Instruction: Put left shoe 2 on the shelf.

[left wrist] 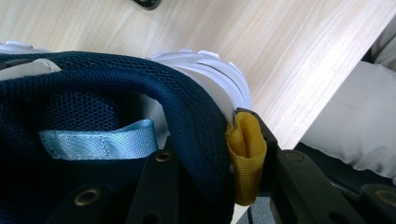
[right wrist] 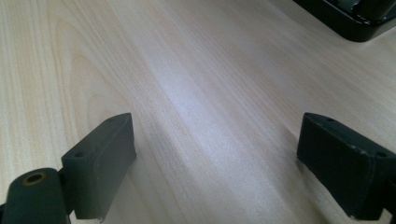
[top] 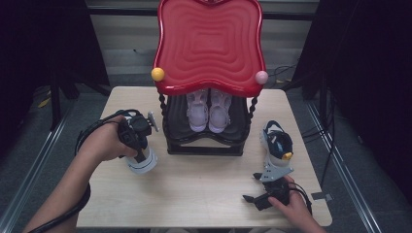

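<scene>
My left gripper pinches the navy shoe's heel collar, just left of the black shoe rack, off the tabletop. My right gripper, jaws spread, rests before the rack on bare wood near the table's front edge.

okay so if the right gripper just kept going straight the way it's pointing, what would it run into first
Probably the navy shoe standing on the table just beyond the right gripper, judging from the high view. The right gripper view shows bare wooden table ahead of the open jaws, with the black rack base off to one side, so depth is uncertain.
</scene>
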Action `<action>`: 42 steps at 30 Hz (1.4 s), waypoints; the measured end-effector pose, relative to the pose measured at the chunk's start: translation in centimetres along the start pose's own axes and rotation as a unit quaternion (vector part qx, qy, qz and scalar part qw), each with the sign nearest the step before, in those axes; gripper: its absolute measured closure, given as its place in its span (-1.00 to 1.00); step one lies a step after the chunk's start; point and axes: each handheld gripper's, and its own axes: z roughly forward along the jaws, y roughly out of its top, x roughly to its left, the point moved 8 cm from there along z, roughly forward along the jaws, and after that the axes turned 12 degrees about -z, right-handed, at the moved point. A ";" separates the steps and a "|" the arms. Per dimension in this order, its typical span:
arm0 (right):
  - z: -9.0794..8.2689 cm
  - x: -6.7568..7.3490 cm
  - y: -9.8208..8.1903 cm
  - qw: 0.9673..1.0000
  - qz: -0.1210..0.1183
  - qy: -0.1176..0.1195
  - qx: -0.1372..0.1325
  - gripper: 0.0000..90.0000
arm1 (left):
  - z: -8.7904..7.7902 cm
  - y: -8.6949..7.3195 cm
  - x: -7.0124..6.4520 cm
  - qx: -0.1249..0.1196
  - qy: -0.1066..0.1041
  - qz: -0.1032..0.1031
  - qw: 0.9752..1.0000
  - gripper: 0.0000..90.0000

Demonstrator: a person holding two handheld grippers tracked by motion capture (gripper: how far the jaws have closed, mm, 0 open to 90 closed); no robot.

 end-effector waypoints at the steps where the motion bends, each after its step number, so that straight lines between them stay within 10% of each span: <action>1: 0.0 0.0 0.0 1.000 0.000 0.000 0.000 -0.76 | -0.3 0.0 0.0 0.000 0.001 0.000 1.000 0.58; 42: 0.0 0.1 -0.1 1.000 0.001 0.002 0.003 -0.76 | -13.2 1.8 -0.4 -0.011 0.010 -0.009 1.000 0.58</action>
